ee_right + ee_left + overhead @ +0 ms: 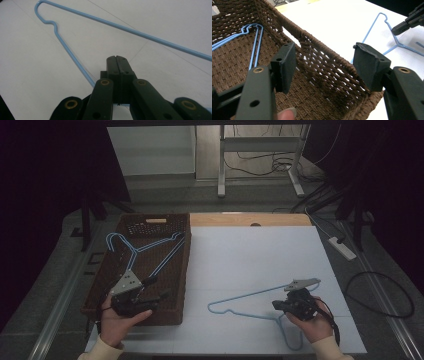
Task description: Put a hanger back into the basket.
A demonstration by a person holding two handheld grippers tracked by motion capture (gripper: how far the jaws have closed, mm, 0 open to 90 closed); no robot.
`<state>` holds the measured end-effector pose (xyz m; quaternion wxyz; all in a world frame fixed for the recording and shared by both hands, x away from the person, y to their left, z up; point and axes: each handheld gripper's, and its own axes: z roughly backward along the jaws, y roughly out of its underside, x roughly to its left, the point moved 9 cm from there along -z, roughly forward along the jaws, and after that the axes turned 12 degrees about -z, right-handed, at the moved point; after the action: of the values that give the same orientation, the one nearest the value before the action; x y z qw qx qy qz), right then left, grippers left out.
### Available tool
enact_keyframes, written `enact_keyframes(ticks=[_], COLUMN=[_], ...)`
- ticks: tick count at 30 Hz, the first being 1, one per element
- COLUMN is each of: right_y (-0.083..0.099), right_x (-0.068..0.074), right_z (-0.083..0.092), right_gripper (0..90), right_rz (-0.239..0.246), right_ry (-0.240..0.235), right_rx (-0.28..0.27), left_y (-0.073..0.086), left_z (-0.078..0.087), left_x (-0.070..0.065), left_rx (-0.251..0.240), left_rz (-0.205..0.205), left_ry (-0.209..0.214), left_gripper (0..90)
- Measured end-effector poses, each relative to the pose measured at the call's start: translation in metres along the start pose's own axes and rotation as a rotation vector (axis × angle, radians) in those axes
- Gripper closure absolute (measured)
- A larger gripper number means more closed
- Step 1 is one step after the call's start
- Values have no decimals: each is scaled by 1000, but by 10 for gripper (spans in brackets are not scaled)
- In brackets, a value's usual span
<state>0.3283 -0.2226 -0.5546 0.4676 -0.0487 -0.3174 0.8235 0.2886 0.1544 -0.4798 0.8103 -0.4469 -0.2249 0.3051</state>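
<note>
Hanger pinched, basket waiting.
Your right gripper [283, 305] clenches the table hanger [250, 296]; your left gripper [150, 292] gapes over the basket [186, 270], likely awaiting it.

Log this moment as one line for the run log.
left tool: open, over basket | right tool: shut on hanger on table | other hanger: in basket

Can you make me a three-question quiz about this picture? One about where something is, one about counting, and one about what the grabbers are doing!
1. Where is the left gripper?
A. over the wicker basket
B. on the floor
C. on the white table

2. How many blue hangers?
A. one
B. two
C. four

3. The right gripper is:
A. wide open
B. shut
C. holding a cup

Answers: 1 A, its jaws straddle the basket wall. 2 B, a hanger in the basket and a hanger on the table. 3 B, its jaws are pressed together.
</note>
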Motion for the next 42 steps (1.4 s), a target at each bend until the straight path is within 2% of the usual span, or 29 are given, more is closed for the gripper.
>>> enact_keyframes(ticks=[15,19,23,25,27,35,42], right_y=[4,11,19,21,28,35,43], right_x=[-6,-8,-9,-9,-5,-4,2], right_z=[5,11,20,22,26,23,20], right_gripper=[900,812,636,623,583,537,539], right_rz=[-8,-14,-47,-41,-37,-29,-76], right_ry=[13,36,69,73,94,127,171], right_rx=[-9,-13,-15,-15,6,54,140], left_y=[-2,-2,-3,-4,-5,-8,-11], left_z=[-1,-3,-5,-6,-7,-12,-15], left_x=[-5,-8,-10,-12,-13,-16,-20], left_rx=[-4,-1,0,0,0,-4,-8], left_rz=[-6,-14,-21,-27,-35,-49,-63], left_ry=[11,19,29,34,42,65,83], left_gripper=[358,358,357,357,357,357,357])
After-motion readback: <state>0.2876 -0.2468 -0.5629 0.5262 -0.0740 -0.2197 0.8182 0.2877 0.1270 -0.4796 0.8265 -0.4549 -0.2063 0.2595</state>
